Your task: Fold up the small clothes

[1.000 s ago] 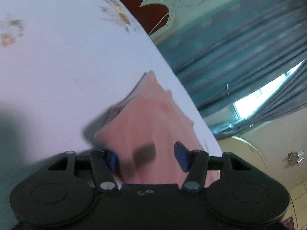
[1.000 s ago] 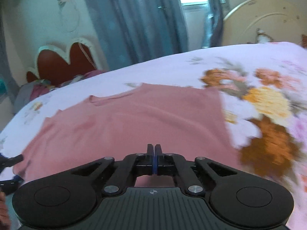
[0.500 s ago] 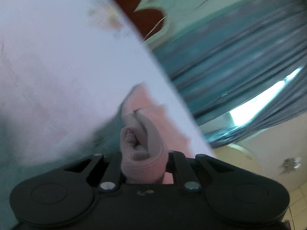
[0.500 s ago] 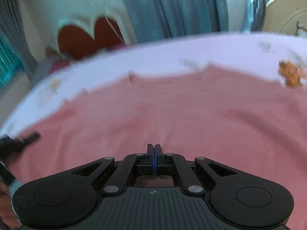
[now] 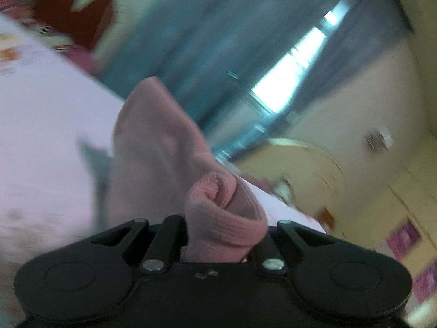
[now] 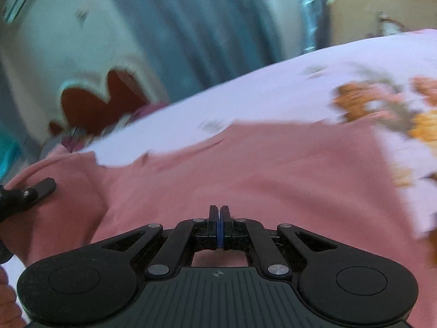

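A pink knit garment (image 6: 259,175) lies spread on the floral bedsheet (image 6: 286,87). My left gripper (image 5: 222,224) is shut on a bunched fold of the pink garment (image 5: 164,147) and holds it lifted off the sheet; its fingertips are hidden by the cloth. It also shows at the left edge of the right wrist view (image 6: 30,194), under the raised left side of the garment. My right gripper (image 6: 220,213) is shut, its pads pressed together just above the garment's near part; I see no cloth between them.
The white floral bedsheet (image 5: 46,125) stretches left and far. A red and cream headboard (image 6: 101,95), blue curtains (image 6: 207,27) and a window (image 5: 289,73) stand behind the bed. A round cream chair back (image 6: 382,5) is at far right.
My left gripper closed on the garment's edge and lifted it up, tilting away from the bed. The right gripper stayed shut and shifted over the garment.
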Tool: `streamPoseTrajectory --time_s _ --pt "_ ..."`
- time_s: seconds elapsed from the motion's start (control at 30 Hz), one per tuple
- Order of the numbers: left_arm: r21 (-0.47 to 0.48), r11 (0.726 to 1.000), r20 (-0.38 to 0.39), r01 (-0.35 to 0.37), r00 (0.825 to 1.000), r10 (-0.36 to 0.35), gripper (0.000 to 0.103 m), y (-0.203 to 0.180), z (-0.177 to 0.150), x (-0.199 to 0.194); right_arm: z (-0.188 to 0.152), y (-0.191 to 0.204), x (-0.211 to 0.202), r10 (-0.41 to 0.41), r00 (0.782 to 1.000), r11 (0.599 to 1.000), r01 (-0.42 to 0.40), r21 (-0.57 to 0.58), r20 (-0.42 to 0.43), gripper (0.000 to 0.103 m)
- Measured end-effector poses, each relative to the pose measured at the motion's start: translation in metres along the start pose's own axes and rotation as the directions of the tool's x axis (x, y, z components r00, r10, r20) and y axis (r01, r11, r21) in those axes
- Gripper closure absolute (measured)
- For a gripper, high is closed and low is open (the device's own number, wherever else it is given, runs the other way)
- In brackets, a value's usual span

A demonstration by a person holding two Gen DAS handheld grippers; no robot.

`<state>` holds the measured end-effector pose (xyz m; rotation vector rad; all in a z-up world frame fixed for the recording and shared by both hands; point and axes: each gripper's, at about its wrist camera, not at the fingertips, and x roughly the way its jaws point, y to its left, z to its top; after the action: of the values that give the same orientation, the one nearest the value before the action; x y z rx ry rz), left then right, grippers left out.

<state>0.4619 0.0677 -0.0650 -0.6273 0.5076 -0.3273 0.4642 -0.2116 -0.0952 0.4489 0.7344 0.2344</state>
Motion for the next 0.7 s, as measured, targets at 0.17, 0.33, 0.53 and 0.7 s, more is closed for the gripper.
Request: streamPoseTrajectory --time_s 0.17,0.33,0.53,0.7 --pt "0.088 0.993 -0.202 0.075 0.978 -0.056 0.094 -0.094 -0.049 0.072 0.028 -0.084 -0.058 -0.068 0.995 0.989 0.057 0.137 0.079 0.103" --pt "0.080 0.993 -0.489 0.083 0.872 -0.033 0.069 -0.123 -0.114 0.133 0.044 -0.142 -0.087 -0.111 0.993 0.975 0.102 0.199 0.032 0.103" --pt "0.191 0.981 -0.290 -0.026 0.954 0.082 0.073 -0.087 -0.066 0.062 0.040 -0.150 -0.100 0.096 0.995 0.976 -0.096 0.193 0.010 0.103" --pt "0.197 0.970 -0.305 -0.141 0.932 0.197 0.077 -0.049 -0.059 0.052 0.027 -0.125 -0.070 0.195 0.979 0.967 -0.181 0.178 -0.067 0.043"
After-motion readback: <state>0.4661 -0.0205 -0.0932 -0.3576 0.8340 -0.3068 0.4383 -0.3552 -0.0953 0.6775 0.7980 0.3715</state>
